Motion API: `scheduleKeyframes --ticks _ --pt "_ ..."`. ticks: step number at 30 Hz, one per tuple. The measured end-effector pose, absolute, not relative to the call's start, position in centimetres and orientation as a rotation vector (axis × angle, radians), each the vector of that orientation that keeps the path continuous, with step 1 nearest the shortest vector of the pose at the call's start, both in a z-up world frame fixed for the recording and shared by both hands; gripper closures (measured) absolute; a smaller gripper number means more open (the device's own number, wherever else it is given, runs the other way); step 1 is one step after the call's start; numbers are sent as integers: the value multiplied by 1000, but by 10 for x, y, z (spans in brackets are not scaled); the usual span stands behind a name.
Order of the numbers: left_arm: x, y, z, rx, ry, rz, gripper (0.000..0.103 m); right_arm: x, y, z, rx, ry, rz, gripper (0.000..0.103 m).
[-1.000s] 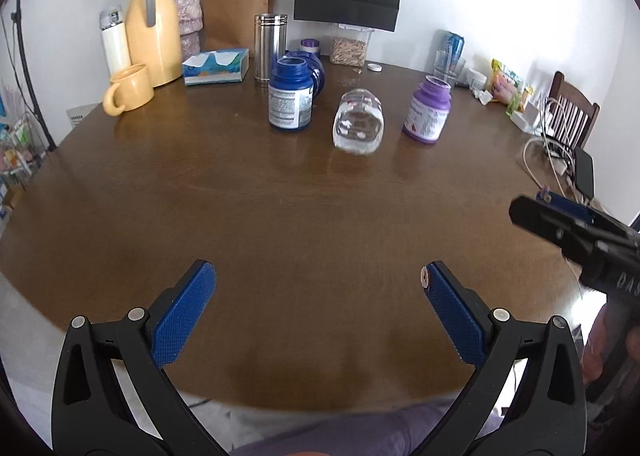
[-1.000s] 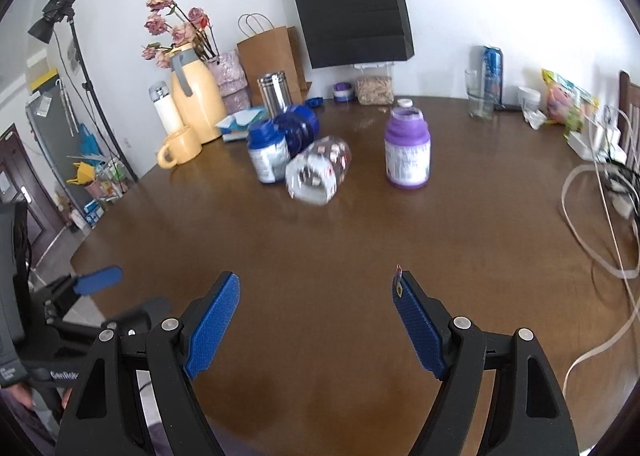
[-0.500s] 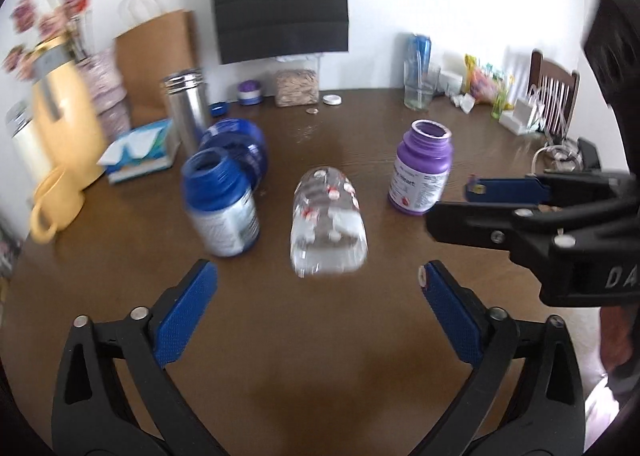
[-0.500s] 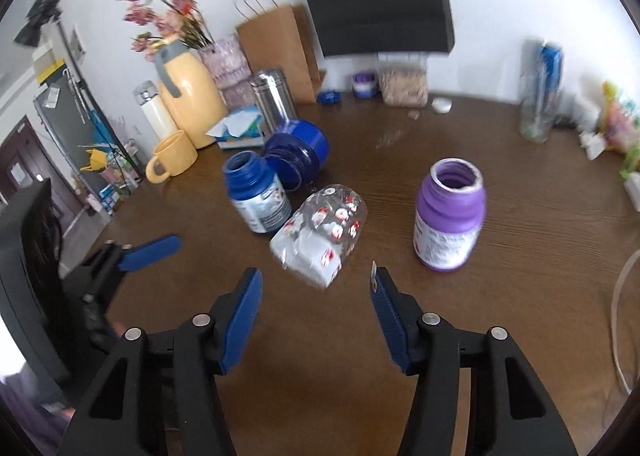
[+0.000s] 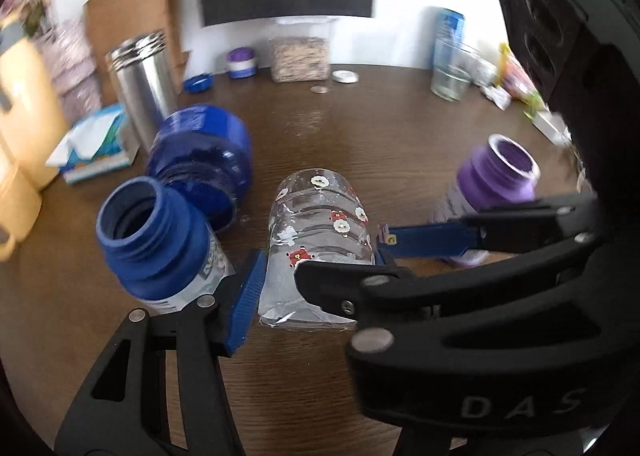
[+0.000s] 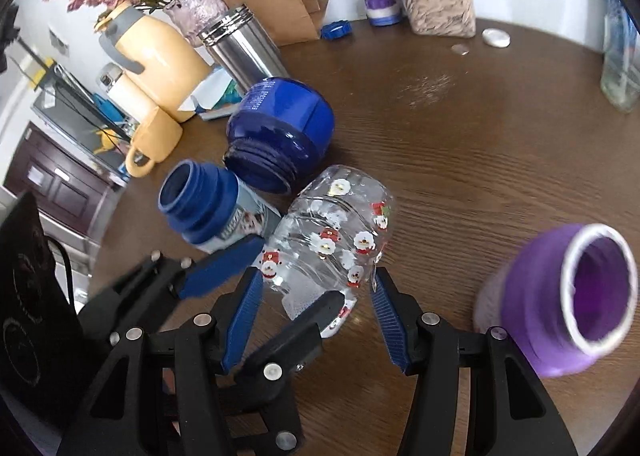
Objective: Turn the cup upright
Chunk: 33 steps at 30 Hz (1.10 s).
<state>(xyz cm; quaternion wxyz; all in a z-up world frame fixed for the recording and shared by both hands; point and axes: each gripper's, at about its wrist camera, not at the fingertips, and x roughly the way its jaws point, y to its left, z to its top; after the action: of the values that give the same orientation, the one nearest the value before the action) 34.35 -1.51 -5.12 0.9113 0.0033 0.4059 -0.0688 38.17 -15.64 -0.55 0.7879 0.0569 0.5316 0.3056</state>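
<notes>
Flanking a clear Santa-print cup [image 6: 332,244] lying on its side on the tabletop [image 6: 460,160]: right hand-held gripper [image 6: 316,308] and left hand-held gripper [image 5: 316,276], both spread, pads apparently just short of contact. Long axis pointing straight away, base nearest. Beyond, blue bottle [image 5: 160,244] and purple bottle [image 5: 496,180].
</notes>
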Motion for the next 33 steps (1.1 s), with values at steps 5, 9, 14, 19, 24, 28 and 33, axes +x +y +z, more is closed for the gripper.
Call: scheduleKeyframes --ticks 5,9,14,19,24,28,33 --pt "341 -16 -55 -61 881 -174 35 389 -147 -10 103 1156 681 43" --pt "328 -17 -52 -13 887 -291 34 400 -153 -11 92 1157 716 43" --pt "318 -5 -26 9 805 -286 33 415 -163 -7 48 1114 712 44" --pt "339 0 -3 3 839 -323 32 424 -172 8 -5 1050 705 59" --pt "365 1 5 91 865 -237 35 421 -186 24 -42 1015 692 58" --pt "418 -7 8 99 974 -301 38 423 -195 27 -28 1010 677 59" --pt "473 -29 26 157 962 -336 38 442 -204 30 59 1033 661 58"
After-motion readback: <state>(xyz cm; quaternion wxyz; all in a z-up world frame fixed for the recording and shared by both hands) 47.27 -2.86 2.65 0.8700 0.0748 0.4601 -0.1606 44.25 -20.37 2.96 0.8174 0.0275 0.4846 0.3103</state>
